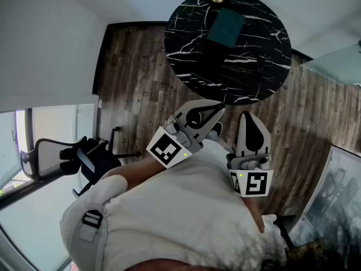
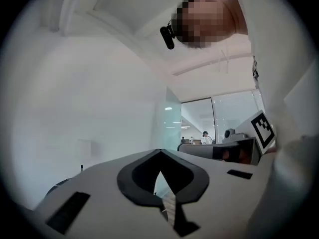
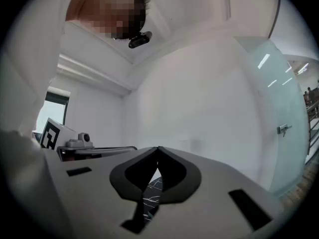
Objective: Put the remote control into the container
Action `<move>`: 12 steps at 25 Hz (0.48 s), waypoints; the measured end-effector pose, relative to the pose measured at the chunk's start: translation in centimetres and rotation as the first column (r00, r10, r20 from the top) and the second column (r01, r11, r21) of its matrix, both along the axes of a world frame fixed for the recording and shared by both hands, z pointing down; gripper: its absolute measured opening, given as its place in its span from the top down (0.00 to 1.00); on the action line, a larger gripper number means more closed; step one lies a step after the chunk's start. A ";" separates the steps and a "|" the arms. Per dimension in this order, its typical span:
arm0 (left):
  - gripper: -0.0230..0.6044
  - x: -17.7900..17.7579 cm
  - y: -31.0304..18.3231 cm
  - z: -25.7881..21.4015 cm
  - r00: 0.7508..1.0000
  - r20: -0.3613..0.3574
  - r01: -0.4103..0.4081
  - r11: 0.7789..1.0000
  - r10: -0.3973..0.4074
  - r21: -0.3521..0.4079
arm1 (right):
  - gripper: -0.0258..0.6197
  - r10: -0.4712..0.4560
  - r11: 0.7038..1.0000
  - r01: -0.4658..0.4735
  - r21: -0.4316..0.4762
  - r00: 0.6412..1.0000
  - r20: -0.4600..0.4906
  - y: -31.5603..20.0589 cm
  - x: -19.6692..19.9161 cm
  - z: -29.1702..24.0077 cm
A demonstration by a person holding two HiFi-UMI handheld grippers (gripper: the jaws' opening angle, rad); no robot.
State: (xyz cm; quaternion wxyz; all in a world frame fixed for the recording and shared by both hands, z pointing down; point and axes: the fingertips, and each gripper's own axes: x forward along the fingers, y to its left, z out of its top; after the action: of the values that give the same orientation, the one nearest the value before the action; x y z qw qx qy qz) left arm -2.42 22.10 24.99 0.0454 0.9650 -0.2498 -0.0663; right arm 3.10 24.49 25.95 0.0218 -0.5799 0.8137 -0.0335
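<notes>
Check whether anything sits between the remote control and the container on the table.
Nothing visible does. The slim black remote control lies on the round black marble table, apart from the dark teal square container, with only bare tabletop between them.

Head camera steeply above round table point(image 1: 192, 49)
</notes>
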 end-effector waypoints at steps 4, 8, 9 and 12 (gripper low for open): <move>0.95 0.2 0.0 0.2 1.000 0.000 -0.003 1.000 0.003 -0.004 | 0.95 0.005 1.000 -0.005 0.004 1.000 0.005 -0.2 0.2 0.0; 0.95 0.7 0.4 0.4 1.000 0.000 -0.014 1.000 0.014 -0.007 | 0.95 0.015 1.000 -0.015 0.009 1.000 0.025 0.1 0.7 0.0; 0.95 0.9 0.5 0.4 1.000 0.001 -0.017 1.000 0.017 -0.009 | 0.95 0.020 1.000 -0.020 0.010 0.999 0.037 0.1 1.0 0.0; 0.95 1.8 0.8 0.4 1.000 0.011 -0.021 1.000 0.021 -0.007 | 0.95 0.040 0.999 -0.041 0.008 0.997 0.072 0.7 2.5 0.2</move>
State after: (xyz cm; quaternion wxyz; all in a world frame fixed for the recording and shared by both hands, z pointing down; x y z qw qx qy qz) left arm -0.62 22.94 25.41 0.0481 0.9678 -0.2400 -0.0594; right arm 5.55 25.19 26.12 0.0546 -0.5947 0.8005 -0.0499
